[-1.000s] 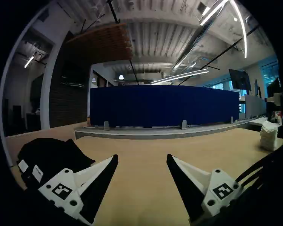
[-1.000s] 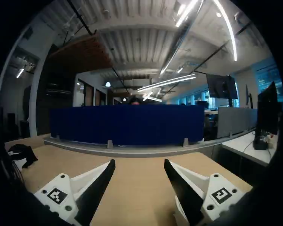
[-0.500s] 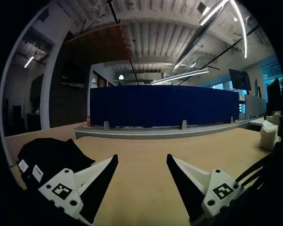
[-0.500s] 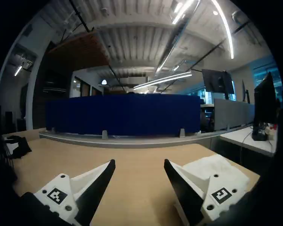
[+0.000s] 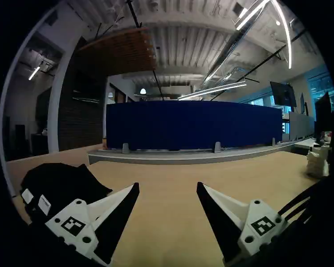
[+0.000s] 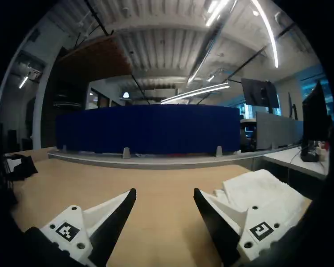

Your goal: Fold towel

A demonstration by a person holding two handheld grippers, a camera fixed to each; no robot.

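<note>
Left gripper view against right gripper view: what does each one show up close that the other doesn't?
Left gripper view: a black cloth with white tags lies close by. Right gripper view: the white towel lies close by. Shared: the tan table, the blue partition, ceiling lights, and each view's own tool, left gripper and right gripper, jaws open.

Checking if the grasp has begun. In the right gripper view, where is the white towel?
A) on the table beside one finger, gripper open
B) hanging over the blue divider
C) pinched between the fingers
A: the white towel lies on the table behind one finger of the right gripper, whose jaws stand open and empty.
</note>
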